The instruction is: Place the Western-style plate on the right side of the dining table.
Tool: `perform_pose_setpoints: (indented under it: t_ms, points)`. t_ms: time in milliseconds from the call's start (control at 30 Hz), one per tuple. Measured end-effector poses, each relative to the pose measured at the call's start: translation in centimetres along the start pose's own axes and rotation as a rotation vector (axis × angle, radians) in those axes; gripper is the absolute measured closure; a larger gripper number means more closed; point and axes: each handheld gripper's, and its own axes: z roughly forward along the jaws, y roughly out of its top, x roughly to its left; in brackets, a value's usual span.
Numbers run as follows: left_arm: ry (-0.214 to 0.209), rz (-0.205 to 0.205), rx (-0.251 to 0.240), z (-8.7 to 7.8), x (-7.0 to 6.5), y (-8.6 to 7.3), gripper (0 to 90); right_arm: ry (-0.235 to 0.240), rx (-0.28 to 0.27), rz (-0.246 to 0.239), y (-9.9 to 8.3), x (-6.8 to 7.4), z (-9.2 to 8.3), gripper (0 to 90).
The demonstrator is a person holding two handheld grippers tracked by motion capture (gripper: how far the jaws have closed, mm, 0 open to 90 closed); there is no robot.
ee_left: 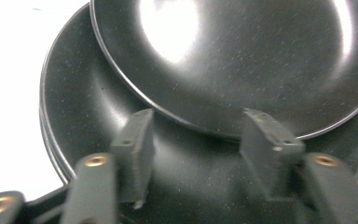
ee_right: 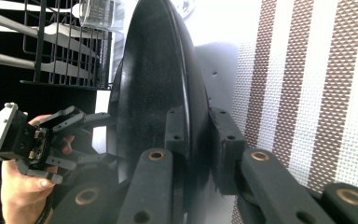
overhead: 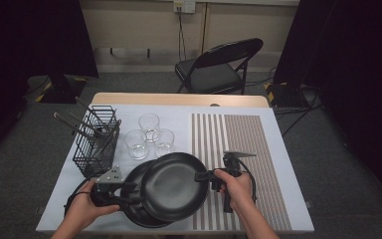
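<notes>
The upper pan, round, shallow and glossy black with a fine speckle, sat at the near middle of the surface, overlapping a second black pan lying beneath it to the left. The right hand-held gripper was clamped on the upper pan's right rim. The left hand-held gripper had its jaws spread over the lower pan, pads touching nothing. Farther off stood three clear glasses and a black wire basket; a brown-striped woven mat lay right.
</notes>
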Motion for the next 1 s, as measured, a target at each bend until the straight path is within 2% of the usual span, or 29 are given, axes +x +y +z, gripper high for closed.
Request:
perform_pose_setpoints:
  t_ms: [100,200,333,400,500,567,600,667,1000]
  points:
    - [0.01,-0.022,-0.007,-0.4,0.0,0.2,31.5,-0.018,0.001,-0.021,0.1,0.5,-0.3,79.4]
    - [0.002,-0.045,-0.029,-0.8,0.1,0.3,28.2,-0.035,-0.005,-0.029,0.4,0.9,-0.8,79.4]
    - [-0.01,-0.061,-0.041,-0.9,0.1,0.2,24.2,-0.02,-0.037,-0.024,0.8,1.2,-2.0,79.4]
    - [-0.018,-0.072,-0.05,-0.9,0.1,0.3,21.8,-0.015,-0.055,-0.039,1.2,1.6,-2.8,79.4]
    - [-0.024,-0.048,-0.056,-1.1,0.1,0.4,18.6,-0.027,-0.067,-0.045,1.6,2.0,-3.7,79.4]
    - [-0.031,-0.053,-0.07,-1.2,0.1,0.5,18.4,-0.033,-0.076,-0.053,1.8,2.2,-4.4,79.4]
    - [-0.033,-0.055,-0.072,-1.3,0.1,0.5,18.1,-0.033,-0.081,-0.041,1.9,2.3,-4.7,79.4]
    - [-0.028,-0.045,-0.07,-1.3,0.2,0.5,17.6,-0.034,-0.092,-0.04,2.1,2.2,-5.2,79.4]
    - [-0.046,-0.051,-0.053,-1.0,0.1,0.5,17.3,-0.056,-0.128,-0.023,2.7,1.5,-7.4,79.4]
